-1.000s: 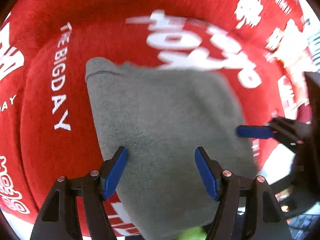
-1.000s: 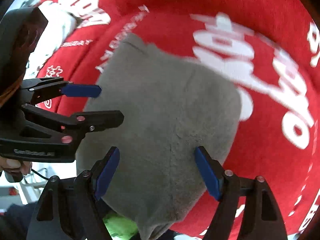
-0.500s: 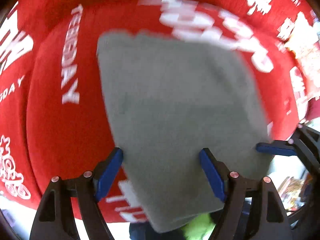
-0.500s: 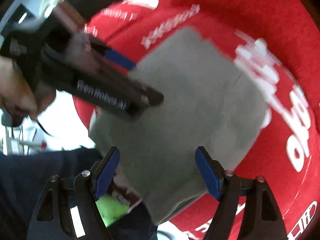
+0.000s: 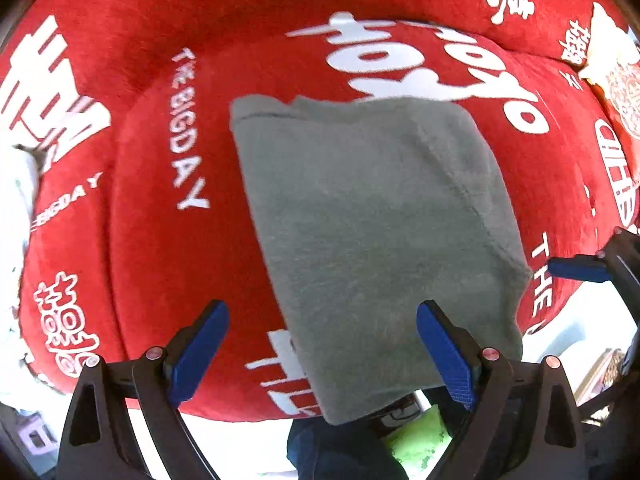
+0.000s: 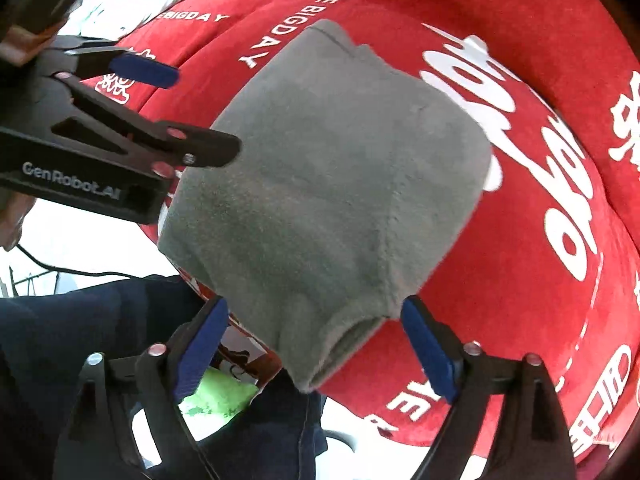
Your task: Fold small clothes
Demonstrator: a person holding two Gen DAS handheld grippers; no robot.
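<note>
A folded grey fleece garment [image 5: 372,216] [image 6: 328,184] lies flat on a red cushion [image 5: 152,240] [image 6: 520,40] printed with white lettering. My left gripper [image 5: 320,354] hovers over the garment's near edge, its jaws opening and holding nothing; its near corner shows between the blue pads [image 5: 200,354] without touching them. My right gripper [image 6: 316,354] hangs above the garment's near corner, jaws opening too, and the cloth lies free below. The right gripper's blue pad [image 5: 580,271] shows at the left wrist view's right edge. The left gripper's fingers [image 6: 140,70] reach in from the left of the right wrist view.
The red cushion's front edge [image 5: 224,412] runs just below the garment. A person's dark trousers [image 6: 60,340] and a bright green item [image 6: 218,398] show beneath it. White cloth [image 6: 132,4] lies on the cushion at the far left.
Both grippers have spread wider and lifted away from the grey garment, which now looks smaller and lies free. The right gripper has rolled, so the garment sits turned in its view.
</note>
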